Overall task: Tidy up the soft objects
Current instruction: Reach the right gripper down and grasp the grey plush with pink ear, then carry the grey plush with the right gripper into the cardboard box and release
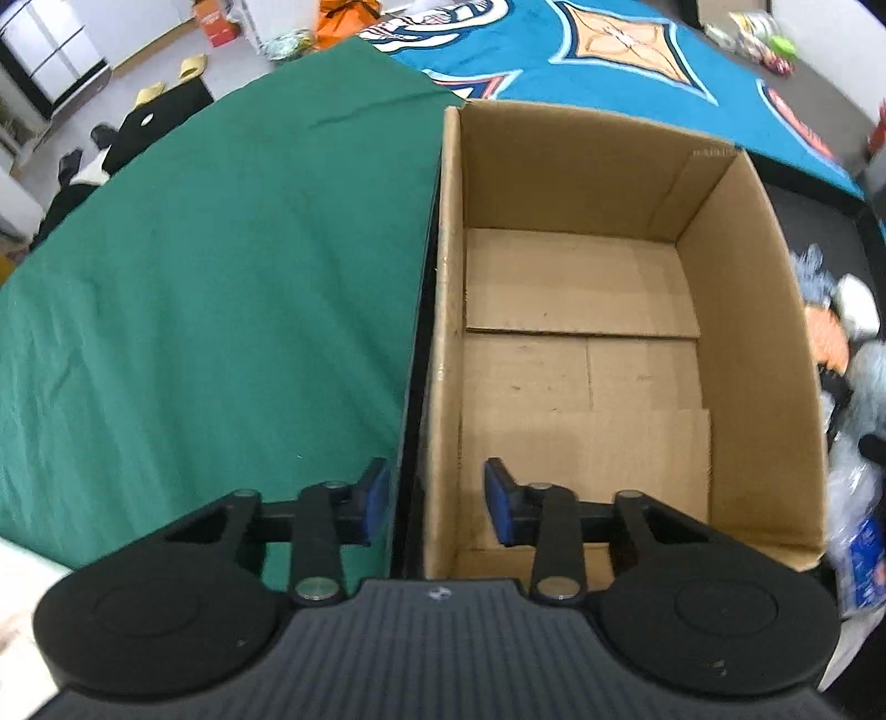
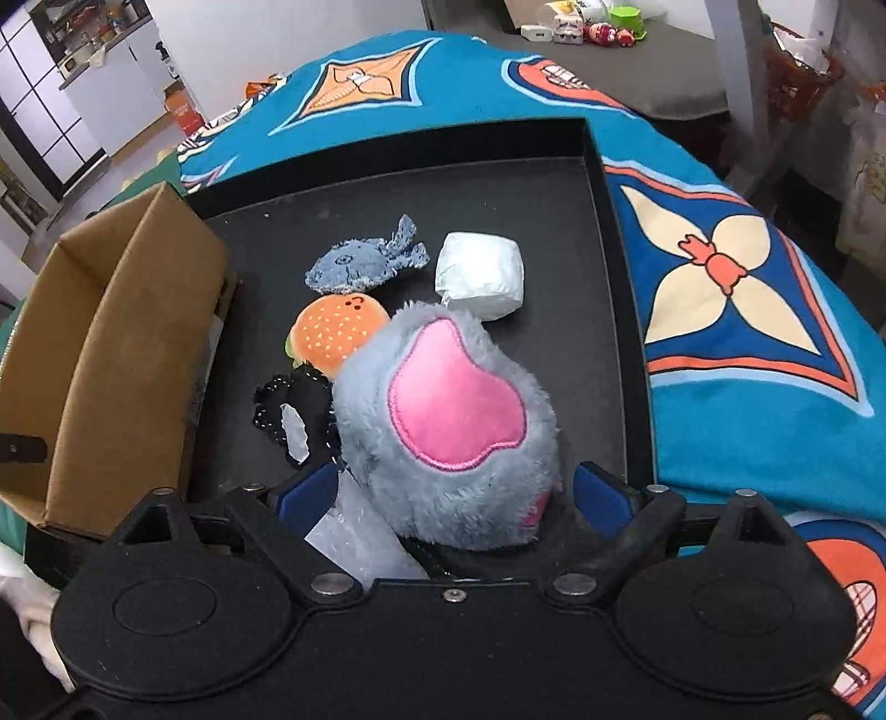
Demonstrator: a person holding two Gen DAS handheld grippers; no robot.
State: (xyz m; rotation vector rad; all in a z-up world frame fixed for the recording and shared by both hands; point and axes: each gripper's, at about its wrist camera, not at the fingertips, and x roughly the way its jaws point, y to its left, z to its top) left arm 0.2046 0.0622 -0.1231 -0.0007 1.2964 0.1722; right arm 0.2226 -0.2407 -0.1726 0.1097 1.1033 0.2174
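Note:
An empty cardboard box (image 1: 736,332) stands open at the top. My left gripper (image 1: 437,501) hovers over the box's near left wall, one blue pad on each side of it with gaps showing, so it is open. In the right wrist view a grey plush with a pink patch (image 2: 443,399) sits between the fingers of my right gripper (image 2: 454,493). A dark gap shows at the right pad, so that gripper is open too. Behind the plush, a burger plush (image 2: 332,332), a blue fish plush (image 2: 365,260), a white wrapped bundle (image 2: 479,274) and a black dotted fabric piece (image 2: 293,410) lie on a black tray (image 2: 498,188).
A green cloth (image 1: 221,277) covers the surface left of the box. A blue patterned blanket (image 2: 720,277) lies under and right of the tray. The box (image 2: 111,332) stands at the tray's left side. Small toys (image 2: 598,30) sit on a far grey table.

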